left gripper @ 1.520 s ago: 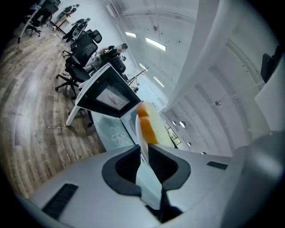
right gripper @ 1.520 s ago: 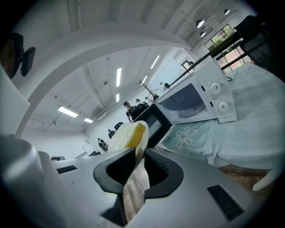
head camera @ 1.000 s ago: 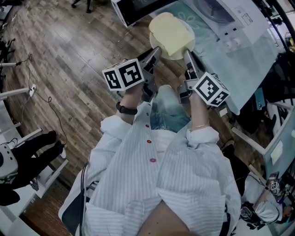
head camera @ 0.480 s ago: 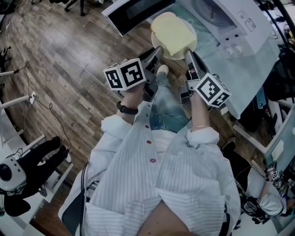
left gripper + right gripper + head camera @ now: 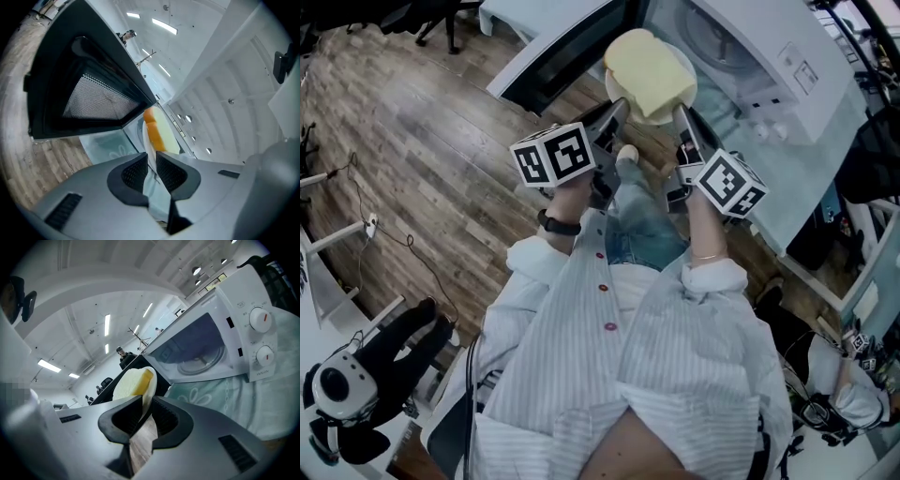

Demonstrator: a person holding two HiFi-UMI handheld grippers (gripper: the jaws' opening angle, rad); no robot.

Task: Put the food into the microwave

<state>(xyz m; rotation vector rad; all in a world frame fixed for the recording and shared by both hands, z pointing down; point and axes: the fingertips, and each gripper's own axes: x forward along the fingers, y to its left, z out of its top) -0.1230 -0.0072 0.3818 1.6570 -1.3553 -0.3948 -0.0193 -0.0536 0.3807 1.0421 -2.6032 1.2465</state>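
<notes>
A white plate (image 5: 686,62) bearing a pale yellow slab of food (image 5: 645,69) hangs in front of the white microwave (image 5: 773,52), whose dark door (image 5: 567,47) stands swung open to the left. My left gripper (image 5: 617,105) is shut on the plate's left rim and my right gripper (image 5: 682,111) on its right rim. In the left gripper view the gripper (image 5: 152,165) pinches the rim edge-on, the food (image 5: 159,133) beyond, the door (image 5: 89,93) at left. In the right gripper view the gripper (image 5: 145,414) clamps the plate (image 5: 133,383); the microwave's cavity (image 5: 201,352) lies ahead.
The microwave sits on a table under a pale green patterned cloth (image 5: 802,155). Two dials (image 5: 261,319) are on its right panel. Wooden floor (image 5: 422,141) lies to the left, with black and white equipment (image 5: 356,384) at lower left. A person (image 5: 121,352) stands far off.
Both grippers have carried the plate forward toward the microwave. The open door and the cavity now show far more in the head view, right behind the plate.
</notes>
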